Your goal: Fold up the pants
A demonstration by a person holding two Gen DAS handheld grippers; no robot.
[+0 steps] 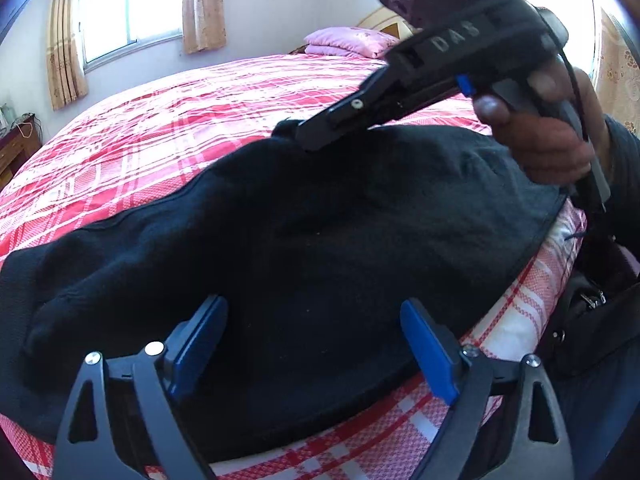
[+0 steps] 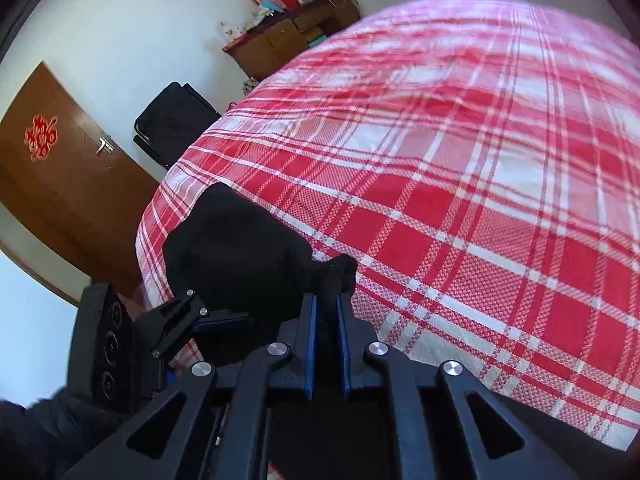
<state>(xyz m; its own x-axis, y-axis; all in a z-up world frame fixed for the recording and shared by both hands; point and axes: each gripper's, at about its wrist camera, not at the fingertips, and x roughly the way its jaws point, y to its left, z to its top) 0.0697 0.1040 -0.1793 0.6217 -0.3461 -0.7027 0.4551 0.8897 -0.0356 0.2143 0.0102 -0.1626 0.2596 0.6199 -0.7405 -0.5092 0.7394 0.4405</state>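
Note:
The black pants (image 1: 304, 232) lie along the near edge of a bed with a red and white plaid cover (image 1: 192, 112). My left gripper (image 1: 316, 320) is open, its blue pads spread just above the pants' near edge, holding nothing. My right gripper (image 2: 326, 304) is shut on a fold of the black pants (image 2: 240, 252) and lifts it slightly off the cover (image 2: 460, 184). In the left wrist view the right gripper (image 1: 304, 140) pinches the far edge of the pants. The left gripper (image 2: 216, 324) shows at the lower left of the right wrist view.
A pink pillow (image 1: 348, 42) lies at the head of the bed. A window with curtains (image 1: 128, 8) is behind. A wooden door (image 2: 60, 172), a black bag (image 2: 172, 120) and a cluttered wooden cabinet (image 2: 288, 36) stand beyond the bed's left side.

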